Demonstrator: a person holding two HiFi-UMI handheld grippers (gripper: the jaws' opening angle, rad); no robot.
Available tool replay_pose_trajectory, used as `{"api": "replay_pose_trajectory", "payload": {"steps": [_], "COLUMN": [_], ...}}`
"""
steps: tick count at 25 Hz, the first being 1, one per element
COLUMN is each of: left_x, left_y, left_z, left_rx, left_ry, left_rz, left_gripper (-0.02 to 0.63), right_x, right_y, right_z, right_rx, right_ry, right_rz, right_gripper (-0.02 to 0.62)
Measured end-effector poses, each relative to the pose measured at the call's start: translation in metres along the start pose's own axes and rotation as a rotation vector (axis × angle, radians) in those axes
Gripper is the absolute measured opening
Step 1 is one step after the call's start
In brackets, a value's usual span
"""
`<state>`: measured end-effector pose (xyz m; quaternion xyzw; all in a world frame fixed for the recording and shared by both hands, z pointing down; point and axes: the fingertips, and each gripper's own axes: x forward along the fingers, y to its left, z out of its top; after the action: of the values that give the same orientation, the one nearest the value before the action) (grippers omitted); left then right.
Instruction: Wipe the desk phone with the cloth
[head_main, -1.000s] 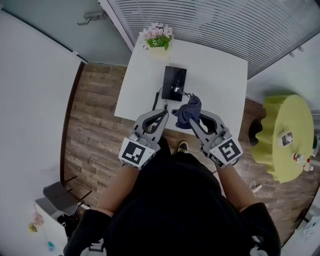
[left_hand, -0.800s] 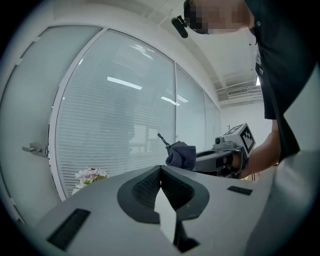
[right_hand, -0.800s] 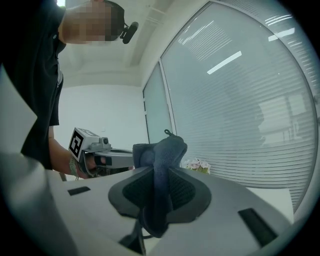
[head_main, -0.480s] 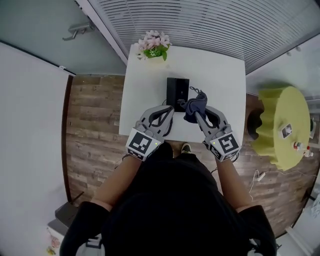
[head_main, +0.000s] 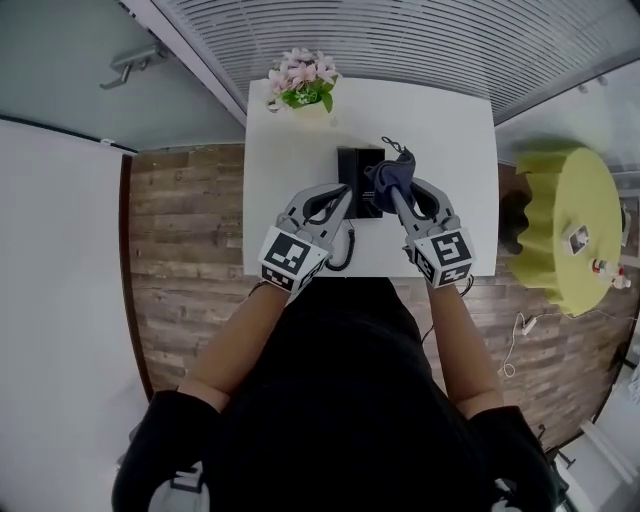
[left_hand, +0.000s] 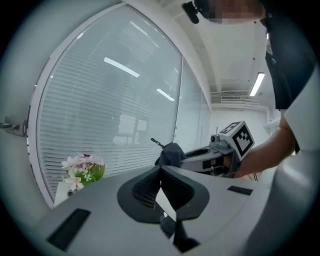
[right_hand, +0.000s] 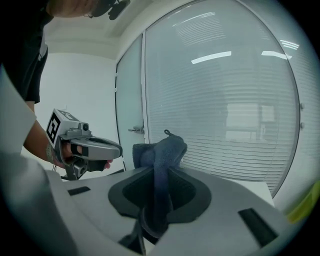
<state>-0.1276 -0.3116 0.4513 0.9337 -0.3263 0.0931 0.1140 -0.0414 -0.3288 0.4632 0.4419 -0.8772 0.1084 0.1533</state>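
Observation:
The black desk phone (head_main: 356, 168) lies in the middle of the white table (head_main: 440, 130). A dark blue cloth (head_main: 386, 176) hangs bunched over the phone's right edge, with my right gripper (head_main: 394, 192) shut on it. The right gripper view shows the cloth (right_hand: 161, 150) pinched between the jaws and standing up above them. My left gripper (head_main: 342, 194) hovers at the phone's near left corner, shut, with nothing between its pads (left_hand: 150, 186). The phone itself is hidden in both gripper views. The cloth (left_hand: 171, 152) and the right gripper's body also show in the left gripper view.
A pot of pink flowers (head_main: 303, 84) stands at the table's far left corner. The phone's curly cord (head_main: 345, 256) lies near the table's front edge. A yellow-green round table (head_main: 572, 226) with small items stands to the right. A blinds-covered glass wall runs behind the table.
Both grippers have moved forward over the table to the phone. The cloth, held the whole time, now sits over the phone's right side.

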Motion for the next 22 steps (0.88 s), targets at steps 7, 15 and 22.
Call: {"api": "replay_pose_trajectory", "payload": {"steps": [7,15,22], "left_x": [0.029,0.059,0.078], "left_y": [0.024,0.049,0.065], "left_z": [-0.028,-0.063,-0.092], "left_rx": [-0.020,-0.087,-0.113], "left_ry": [0.048,0.090,0.137], "left_rz": [0.041,0.098,0.134], "left_gripper": [0.011,0.011,0.011], "right_x": [0.047,0.092,0.119], "right_y": [-0.023,-0.039,-0.040], "right_z": [-0.026,-0.063,-0.098], "right_rx": [-0.008,0.016,-0.003], "right_ry": [0.063,0.153,0.236], "right_rz": [-0.007,-0.008,0.010], "right_gripper": [0.087,0.087,0.087]}}
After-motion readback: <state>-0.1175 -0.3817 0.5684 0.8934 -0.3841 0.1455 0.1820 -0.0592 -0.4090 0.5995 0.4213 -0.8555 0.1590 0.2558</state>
